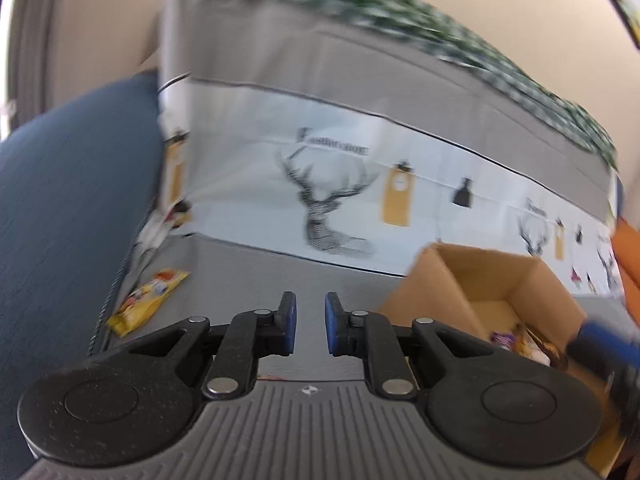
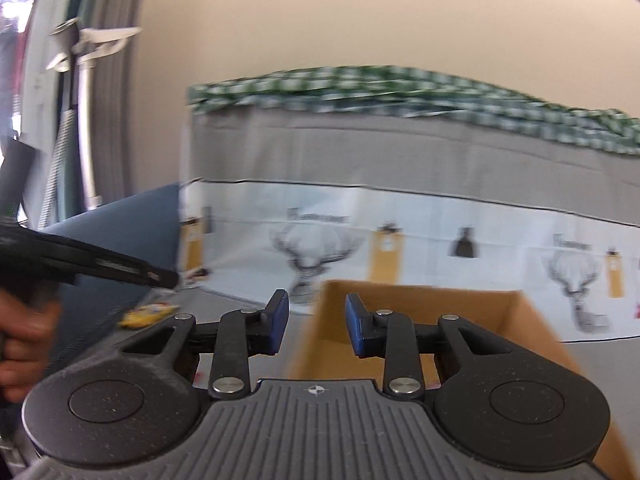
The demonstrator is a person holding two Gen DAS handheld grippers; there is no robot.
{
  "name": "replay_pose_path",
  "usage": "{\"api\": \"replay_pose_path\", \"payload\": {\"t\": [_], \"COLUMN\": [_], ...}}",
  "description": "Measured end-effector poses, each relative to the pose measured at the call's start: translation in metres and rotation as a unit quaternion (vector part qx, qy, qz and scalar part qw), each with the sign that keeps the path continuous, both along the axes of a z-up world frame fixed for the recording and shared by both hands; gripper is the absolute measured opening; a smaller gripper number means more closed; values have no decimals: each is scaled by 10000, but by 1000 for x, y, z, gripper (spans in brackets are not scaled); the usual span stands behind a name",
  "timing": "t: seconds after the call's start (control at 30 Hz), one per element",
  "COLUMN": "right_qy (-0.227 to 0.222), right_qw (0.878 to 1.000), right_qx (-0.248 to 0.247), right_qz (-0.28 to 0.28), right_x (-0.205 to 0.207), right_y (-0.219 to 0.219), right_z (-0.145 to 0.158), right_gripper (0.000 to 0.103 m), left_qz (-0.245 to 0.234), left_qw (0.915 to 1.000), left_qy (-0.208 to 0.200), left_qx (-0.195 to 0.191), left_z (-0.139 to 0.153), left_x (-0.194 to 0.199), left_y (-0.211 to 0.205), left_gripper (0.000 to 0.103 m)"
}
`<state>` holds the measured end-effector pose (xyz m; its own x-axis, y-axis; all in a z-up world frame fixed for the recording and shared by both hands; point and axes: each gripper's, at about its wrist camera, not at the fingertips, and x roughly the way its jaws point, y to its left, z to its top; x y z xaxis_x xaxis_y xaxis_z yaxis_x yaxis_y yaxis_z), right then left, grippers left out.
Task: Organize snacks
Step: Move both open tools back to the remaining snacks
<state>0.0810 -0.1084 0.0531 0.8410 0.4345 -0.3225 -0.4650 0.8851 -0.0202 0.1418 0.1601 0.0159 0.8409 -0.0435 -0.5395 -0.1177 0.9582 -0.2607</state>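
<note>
A yellow snack packet [image 1: 148, 300] lies on the grey seat near the blue cushion, left of and a little beyond my left gripper [image 1: 311, 326]. That gripper's blue pads stand almost together with nothing between them. An open cardboard box [image 1: 500, 276] sits to the right with several snack packets [image 1: 520, 340] in its bottom. Blurred, the right gripper [image 1: 600, 340] shows at the box's near right side. In the right wrist view my right gripper [image 2: 316, 326] is open and empty in front of the box [image 2: 520, 320]. The yellow packet [image 2: 148, 314] lies far left, under the left gripper's black body [image 2: 120, 268].
A blue cushion [image 1: 72, 200] borders the seat [image 1: 260, 272] on the left. Behind stands a backrest with a white deer-print cloth [image 1: 328, 200] and a green checked cloth [image 1: 440, 28] on top. Something orange [image 1: 628, 252] is at the far right. A hand [image 2: 24, 340] holds the left gripper.
</note>
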Motion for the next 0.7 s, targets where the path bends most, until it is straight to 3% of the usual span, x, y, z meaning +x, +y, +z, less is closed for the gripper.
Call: {"api": "replay_pose_path", "payload": {"t": [0.17, 0.33, 0.4, 0.47, 0.53, 0.7], "right_qy": [241, 638, 774, 882, 894, 817], "right_qw": [9984, 9955, 9933, 9907, 9882, 9850], "right_qx": [-310, -457, -622, -808, -987, -1122], "right_qz": [404, 535, 586, 647, 758, 1026], "right_x": [-2, 34, 55, 71, 81, 92], "right_y": [61, 99, 111, 122, 132, 146], "right_z": [-25, -58, -75, -93, -108, -125], "right_gripper": [33, 33, 38, 52, 59, 66], "left_qz": [484, 1057, 1271, 1400, 1447, 1405], "left_qw": [9987, 9933, 9902, 9878, 9861, 9837], "left_qy": [178, 458, 580, 688, 803, 929], "left_qx": [-19, -31, -8, -17, 126, 635], "left_z": [-8, -17, -22, -27, -32, -42], "left_x": [2, 0, 0, 3, 9, 30], "left_y": [32, 54, 63, 69, 70, 67], "left_gripper": [16, 16, 16, 16, 16, 21]}}
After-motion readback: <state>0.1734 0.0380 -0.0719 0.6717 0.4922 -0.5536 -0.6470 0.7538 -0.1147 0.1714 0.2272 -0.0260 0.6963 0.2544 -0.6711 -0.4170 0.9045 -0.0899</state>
